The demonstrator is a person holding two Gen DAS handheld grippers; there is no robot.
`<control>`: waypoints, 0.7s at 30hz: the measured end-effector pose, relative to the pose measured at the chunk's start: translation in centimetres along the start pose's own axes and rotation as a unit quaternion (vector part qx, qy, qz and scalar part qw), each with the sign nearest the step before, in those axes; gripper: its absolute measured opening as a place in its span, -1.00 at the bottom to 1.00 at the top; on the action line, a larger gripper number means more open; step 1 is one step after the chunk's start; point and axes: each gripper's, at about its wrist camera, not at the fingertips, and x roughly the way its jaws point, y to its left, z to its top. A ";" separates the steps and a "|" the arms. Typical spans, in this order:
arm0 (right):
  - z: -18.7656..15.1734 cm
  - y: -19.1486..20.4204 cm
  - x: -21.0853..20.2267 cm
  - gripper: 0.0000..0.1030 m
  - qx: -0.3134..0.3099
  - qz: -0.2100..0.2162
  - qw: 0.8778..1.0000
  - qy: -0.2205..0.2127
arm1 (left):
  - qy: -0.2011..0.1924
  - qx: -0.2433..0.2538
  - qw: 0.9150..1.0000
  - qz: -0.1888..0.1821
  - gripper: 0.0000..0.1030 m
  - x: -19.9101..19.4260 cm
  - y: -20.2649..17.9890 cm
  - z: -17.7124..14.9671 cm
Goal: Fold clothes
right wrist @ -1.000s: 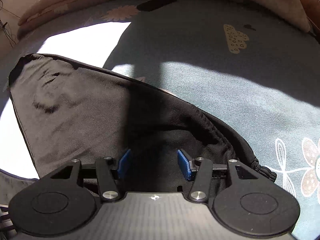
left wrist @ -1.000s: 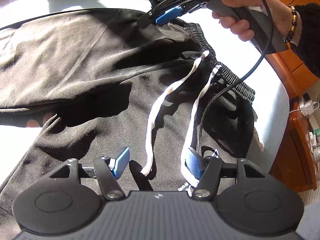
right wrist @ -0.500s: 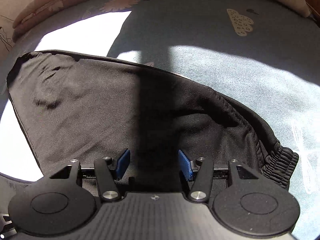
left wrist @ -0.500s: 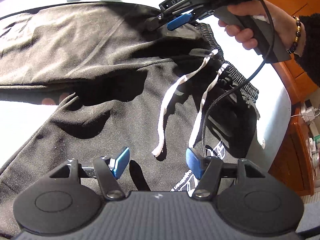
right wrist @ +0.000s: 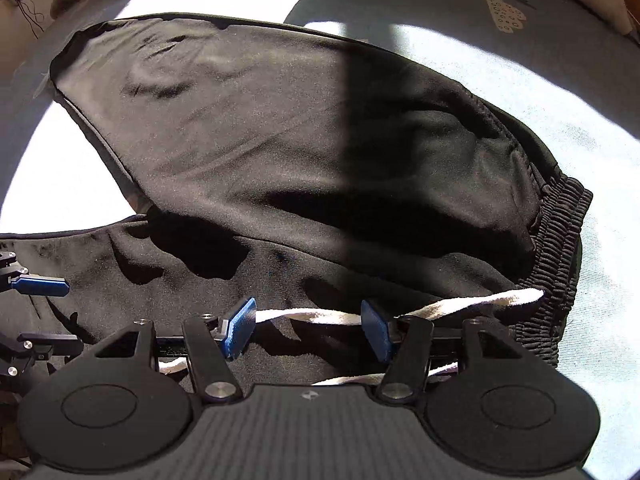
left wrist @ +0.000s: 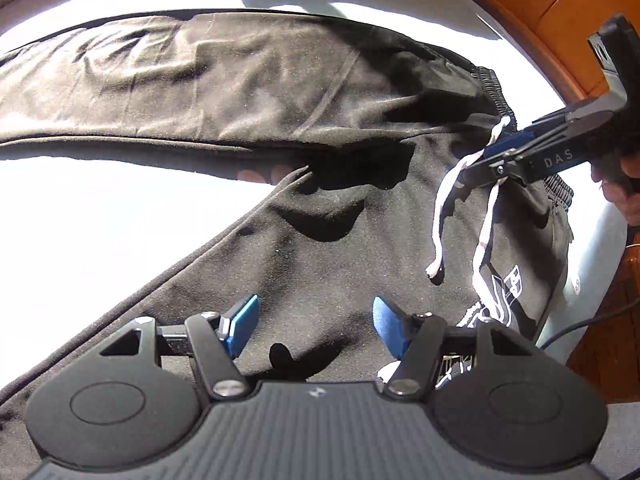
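1. The black trousers (left wrist: 320,128) lie spread across the sunlit bed sheet (left wrist: 100,208), filling the middle of both wrist views, with the elastic waistband (right wrist: 560,248) at right.
2. The left gripper (left wrist: 314,326) hangs over the fabric at lower centre, its blue pads apart with nothing pinched.
3. The right gripper (right wrist: 308,326) is opening; the white drawstring (right wrist: 320,315) lies between its jaws, unpressed.

A bed covered in a pale blue-grey floral-print sheet (right wrist: 500,76) carries a pair of black fabric drawstring trousers (left wrist: 320,240) spread flat across it, legs splayed apart, elastic waistband near the sheet's right edge.
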 end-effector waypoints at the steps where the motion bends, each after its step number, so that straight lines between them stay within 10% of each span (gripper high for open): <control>1: -0.3 0.6 0.1 0.22 -0.008 0.004 1.000 0.009 | -0.001 0.003 1.000 0.007 0.23 -0.3 0.6 0.3; 14: -3.9 4.1 2.4 0.30 -0.032 -0.052 0.997 0.046 | -0.076 0.068 0.993 0.064 0.34 1.7 9.4 13.6; 21: -4.8 4.5 3.5 0.83 0.020 -0.063 0.997 0.034 | -0.078 0.086 0.983 0.140 0.34 7.1 11.6 16.2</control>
